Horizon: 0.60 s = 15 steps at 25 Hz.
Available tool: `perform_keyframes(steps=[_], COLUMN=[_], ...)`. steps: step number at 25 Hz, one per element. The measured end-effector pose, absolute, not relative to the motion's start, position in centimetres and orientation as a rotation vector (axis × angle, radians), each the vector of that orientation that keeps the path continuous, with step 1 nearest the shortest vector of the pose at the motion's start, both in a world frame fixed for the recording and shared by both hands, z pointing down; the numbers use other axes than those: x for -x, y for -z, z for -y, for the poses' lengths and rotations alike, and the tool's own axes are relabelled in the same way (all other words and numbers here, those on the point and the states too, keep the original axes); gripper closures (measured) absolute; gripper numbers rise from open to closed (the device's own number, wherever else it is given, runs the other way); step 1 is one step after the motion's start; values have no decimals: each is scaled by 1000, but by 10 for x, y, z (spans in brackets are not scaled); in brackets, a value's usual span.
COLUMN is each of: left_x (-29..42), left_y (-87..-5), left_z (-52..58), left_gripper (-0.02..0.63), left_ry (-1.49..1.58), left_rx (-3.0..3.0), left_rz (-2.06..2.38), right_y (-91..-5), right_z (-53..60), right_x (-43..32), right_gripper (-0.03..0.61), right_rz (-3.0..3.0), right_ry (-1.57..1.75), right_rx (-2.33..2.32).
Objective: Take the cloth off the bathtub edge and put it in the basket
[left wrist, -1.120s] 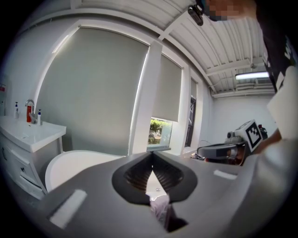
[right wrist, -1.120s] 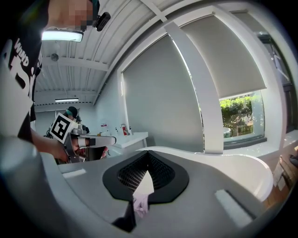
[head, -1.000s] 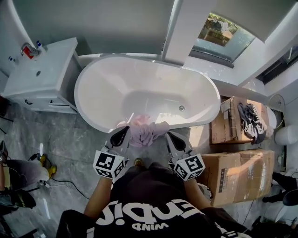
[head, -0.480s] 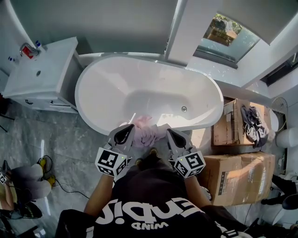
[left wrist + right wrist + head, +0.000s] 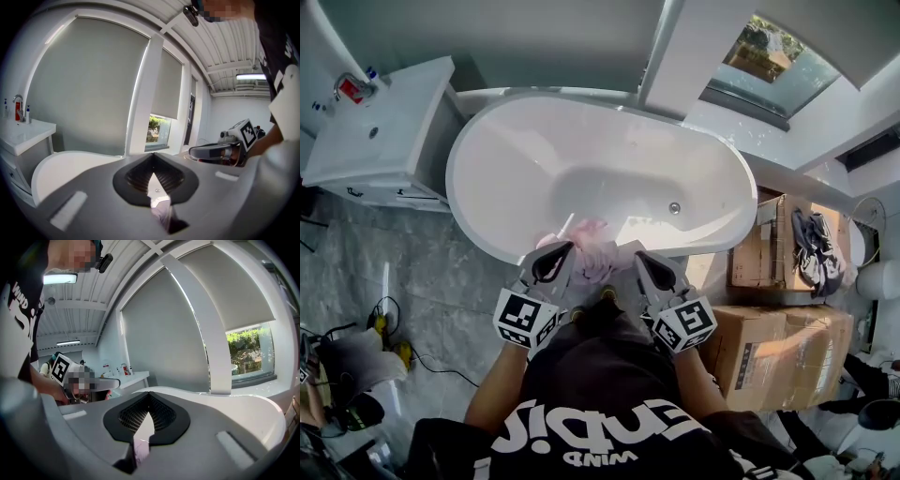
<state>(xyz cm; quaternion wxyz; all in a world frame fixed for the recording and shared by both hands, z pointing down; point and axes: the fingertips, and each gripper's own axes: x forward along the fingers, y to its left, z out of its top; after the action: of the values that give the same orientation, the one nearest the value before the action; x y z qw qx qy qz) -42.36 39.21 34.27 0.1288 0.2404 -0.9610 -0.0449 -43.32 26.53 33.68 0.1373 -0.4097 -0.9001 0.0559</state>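
Note:
A pink cloth (image 5: pixel 589 246) lies bunched over the near rim of the white bathtub (image 5: pixel 483 234). In the head view my left gripper (image 5: pixel 562 249) is at the cloth's left end and my right gripper (image 5: pixel 639 257) at its right end. Both point toward the tub. In the left gripper view the left gripper (image 5: pixel 152 157) has its jaws together, with pink cloth (image 5: pixel 162 216) showing in the gap behind the tips. The right gripper view shows the right gripper (image 5: pixel 149 395) the same way, with cloth (image 5: pixel 140 450) in its gap. No basket is in view.
A white vanity with a sink (image 5: pixel 380 141) stands left of the tub. Two cardboard boxes (image 5: pixel 773 352) stand at the right, with dark shoes (image 5: pixel 814 246) on the far one. A cable and another person (image 5: pixel 347 370) are on the grey floor at lower left.
Both grippers have moved a little up the picture toward the tub rim, keeping the cloth between them. The cloth now looks more bunched and hangs less over the tub's outer side.

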Motion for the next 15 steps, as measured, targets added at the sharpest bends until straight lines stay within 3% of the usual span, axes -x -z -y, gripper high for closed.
perform_keyframes(steps=[15], left_x=[449], left_y=[-413], left_z=[-374], left_gripper=[617], left_ry=[107], left_rx=[-731], left_rz=[2709], right_y=[-391], right_z=[-246], right_x=[454], right_gripper=[569], right_rz=[2560], right_ry=[-131], right_rx=[1154])
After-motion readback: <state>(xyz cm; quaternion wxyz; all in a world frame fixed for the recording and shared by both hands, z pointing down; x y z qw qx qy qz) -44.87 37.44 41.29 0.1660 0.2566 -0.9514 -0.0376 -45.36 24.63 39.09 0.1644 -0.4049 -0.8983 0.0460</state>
